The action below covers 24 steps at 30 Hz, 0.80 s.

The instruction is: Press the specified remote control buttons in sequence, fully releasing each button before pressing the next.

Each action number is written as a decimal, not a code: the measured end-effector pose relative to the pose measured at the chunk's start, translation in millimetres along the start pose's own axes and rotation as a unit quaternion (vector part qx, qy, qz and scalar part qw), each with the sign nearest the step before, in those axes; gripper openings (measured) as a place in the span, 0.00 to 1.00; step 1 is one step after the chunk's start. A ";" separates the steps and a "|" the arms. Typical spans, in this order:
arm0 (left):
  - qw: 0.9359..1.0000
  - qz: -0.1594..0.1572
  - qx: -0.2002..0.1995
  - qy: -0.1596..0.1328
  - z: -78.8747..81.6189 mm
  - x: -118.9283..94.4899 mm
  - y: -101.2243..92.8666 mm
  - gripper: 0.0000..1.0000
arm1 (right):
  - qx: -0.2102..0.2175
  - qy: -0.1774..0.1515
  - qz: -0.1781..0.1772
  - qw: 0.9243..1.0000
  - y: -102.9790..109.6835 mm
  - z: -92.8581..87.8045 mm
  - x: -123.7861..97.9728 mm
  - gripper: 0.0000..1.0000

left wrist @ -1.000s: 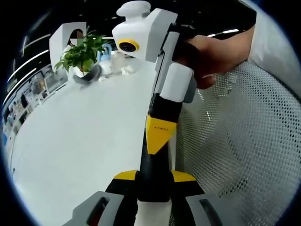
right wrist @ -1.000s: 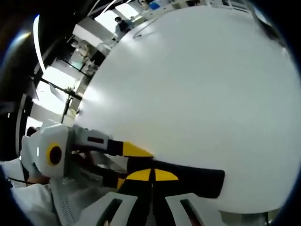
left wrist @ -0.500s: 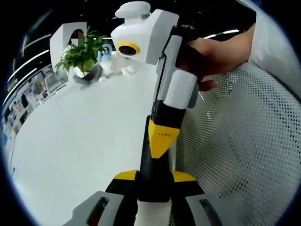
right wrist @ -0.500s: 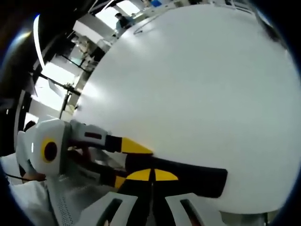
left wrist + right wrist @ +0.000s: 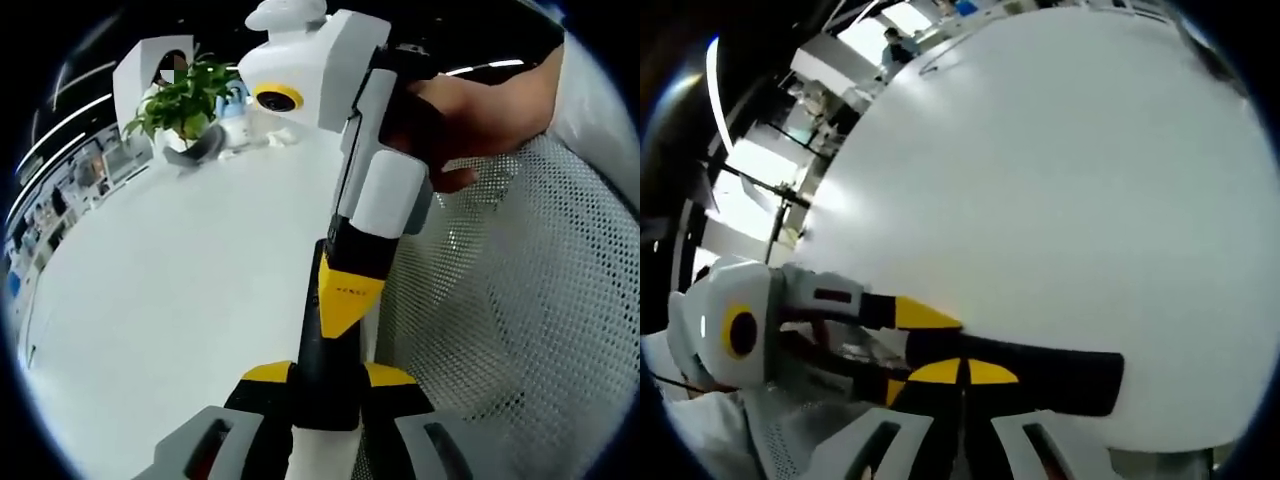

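Spreading across most of both views, the white surface (image 5: 170,280) runs wide and bare, glossy under the ceiling lights (image 5: 1040,180). Beside it in the left gripper view sits a white mesh chair back (image 5: 520,320), just against the surface's edge. At the far end of the surface stands a potted green plant (image 5: 185,95) with a white rounded object behind it and a few small items near its base, too small to name.

The black remote control (image 5: 325,385) is long and slim; it lies at the near edge of the surface and sticks forward from between the left tool's (image 5: 328,378) yellow-tipped jaws, which are closed upon it. In the right gripper view the remote (image 5: 1040,368) lies crosswise, with the right tool (image 5: 962,375) shown with its two yellow tips meeting over the remote's top face; its jaws are together with nothing between them.

The right tool (image 5: 345,300) comes down onto the remote in the left gripper view, a person's hand (image 5: 470,110) around its handle. The left tool (image 5: 902,345) enters the right gripper view from the left.
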State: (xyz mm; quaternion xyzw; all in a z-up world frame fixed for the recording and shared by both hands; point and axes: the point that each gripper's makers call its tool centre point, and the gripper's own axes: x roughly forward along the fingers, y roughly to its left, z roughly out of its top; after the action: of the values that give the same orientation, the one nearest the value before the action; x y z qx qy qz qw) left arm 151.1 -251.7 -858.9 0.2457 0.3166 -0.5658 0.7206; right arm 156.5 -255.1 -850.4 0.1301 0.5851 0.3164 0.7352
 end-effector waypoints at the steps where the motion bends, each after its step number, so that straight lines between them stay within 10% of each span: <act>1: 1.000 0.001 0.000 0.001 -0.1 -0.1 0.1 0.25 | -0.002 0.001 0.000 1.000 0.1 0.0 0.0 0.00; 24: 1.000 0.011 -0.013 0.004 0.5 0.9 1.1 0.24 | -0.069 -0.007 -0.018 0.997 -0.3 0.5 0.4 0.00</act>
State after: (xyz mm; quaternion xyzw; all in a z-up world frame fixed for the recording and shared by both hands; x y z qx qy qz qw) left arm 152.4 -252.4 -859.3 0.2422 0.3235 -0.5527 0.7289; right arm 157.1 -255.0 -850.8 0.0712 0.5593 0.3418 0.7519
